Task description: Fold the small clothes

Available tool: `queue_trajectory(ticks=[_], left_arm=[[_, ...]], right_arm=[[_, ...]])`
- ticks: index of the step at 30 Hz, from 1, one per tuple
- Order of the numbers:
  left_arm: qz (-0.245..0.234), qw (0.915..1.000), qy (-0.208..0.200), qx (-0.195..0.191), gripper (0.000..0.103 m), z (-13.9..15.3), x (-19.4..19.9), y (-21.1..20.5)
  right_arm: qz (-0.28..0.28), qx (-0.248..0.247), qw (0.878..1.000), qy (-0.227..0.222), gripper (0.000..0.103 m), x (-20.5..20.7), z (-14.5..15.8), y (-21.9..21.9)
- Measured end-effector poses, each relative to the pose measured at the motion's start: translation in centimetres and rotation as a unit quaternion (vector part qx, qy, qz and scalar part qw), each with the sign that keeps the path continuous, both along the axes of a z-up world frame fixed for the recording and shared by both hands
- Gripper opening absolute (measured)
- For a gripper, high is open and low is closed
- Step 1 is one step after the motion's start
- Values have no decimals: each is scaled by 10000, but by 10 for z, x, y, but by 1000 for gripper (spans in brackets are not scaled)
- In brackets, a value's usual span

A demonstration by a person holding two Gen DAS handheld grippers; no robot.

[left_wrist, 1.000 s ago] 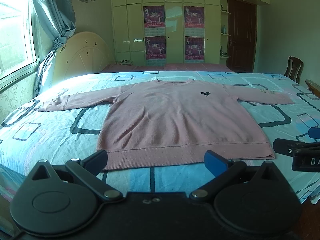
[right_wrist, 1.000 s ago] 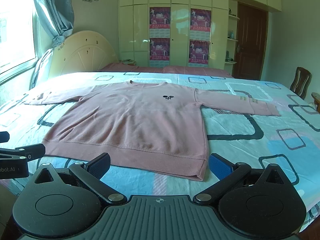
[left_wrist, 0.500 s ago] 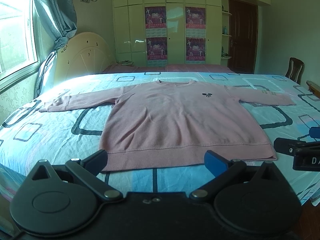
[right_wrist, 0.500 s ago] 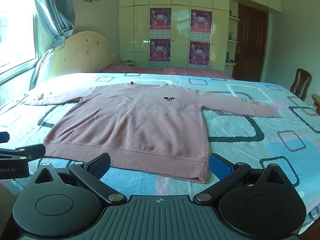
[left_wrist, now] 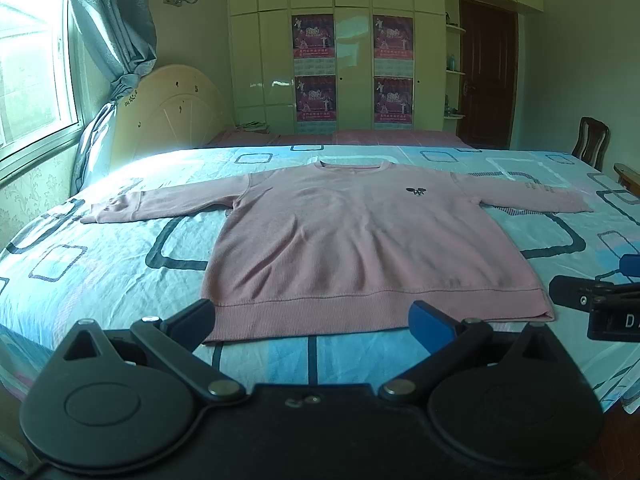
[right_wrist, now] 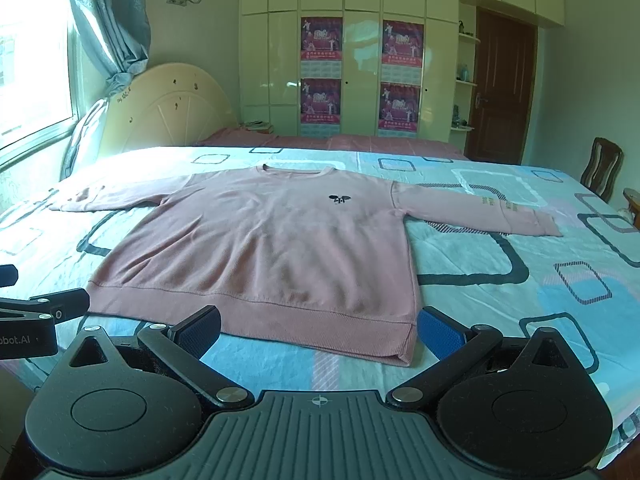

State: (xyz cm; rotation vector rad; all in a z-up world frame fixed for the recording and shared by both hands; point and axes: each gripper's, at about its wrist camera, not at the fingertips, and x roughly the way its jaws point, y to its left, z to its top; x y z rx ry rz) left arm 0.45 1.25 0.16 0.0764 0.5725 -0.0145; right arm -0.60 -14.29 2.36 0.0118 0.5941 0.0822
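Observation:
A pink long-sleeved sweatshirt (left_wrist: 360, 240) lies flat and face up on the bed, sleeves spread out to both sides, hem nearest me. It also shows in the right wrist view (right_wrist: 272, 248). My left gripper (left_wrist: 312, 322) is open and empty, just in front of the hem, near its left part. My right gripper (right_wrist: 318, 332) is open and empty, in front of the hem's right corner. The right gripper shows at the right edge of the left wrist view (left_wrist: 592, 300); the left gripper shows at the left edge of the right wrist view (right_wrist: 36, 316).
The bed (left_wrist: 100, 280) has a light blue sheet with square patterns. A cream headboard (left_wrist: 168, 112) stands at the far left under a curtained window. Wardrobes with posters (left_wrist: 352, 68) line the back wall. A wooden chair (right_wrist: 604, 172) stands at the right.
Both views have shifted very slightly; the sweatshirt lies as before and both grippers stay open.

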Motion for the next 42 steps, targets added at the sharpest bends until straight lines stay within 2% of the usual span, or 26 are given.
queue_trajectory(ticks=[38,42], left_arm=[[-20,10000,43,25,102,0,0,-2],[-25,9999,102,-60,102,-1,3,1]], right_arm=[[-9,10,10000,81,103,4,-3,-4],[-24,10,9999,111,103,6,-4,-5]])
